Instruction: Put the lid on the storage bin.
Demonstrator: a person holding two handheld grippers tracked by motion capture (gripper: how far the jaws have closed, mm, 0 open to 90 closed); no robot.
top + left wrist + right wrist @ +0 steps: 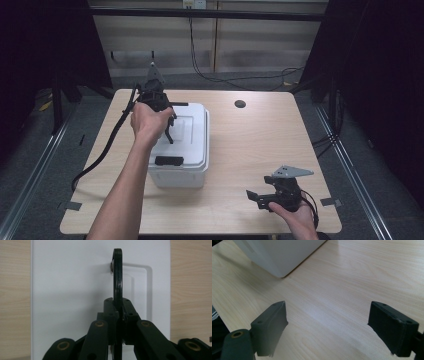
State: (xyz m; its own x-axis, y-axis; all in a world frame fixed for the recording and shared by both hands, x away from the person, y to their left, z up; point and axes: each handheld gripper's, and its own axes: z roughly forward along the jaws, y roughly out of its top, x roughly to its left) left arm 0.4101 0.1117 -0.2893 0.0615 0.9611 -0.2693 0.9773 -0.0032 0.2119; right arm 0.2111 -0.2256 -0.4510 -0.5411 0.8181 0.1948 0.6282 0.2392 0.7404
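While the white box [182, 145] sits lid-on at the table's [260, 145] left-centre, contents hidden, I see the left gripper [118, 315] pinching its black handle [117, 275], raised upright. Right gripper [327, 327] spread wide over bare wood, holding nothing.

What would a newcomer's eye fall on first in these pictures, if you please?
Most likely the white box at the table's left centre, where the left gripper has its jaws shut on the black handle raised from the lid. Next, the right gripper near the front right edge, jaws wide open over bare wood.
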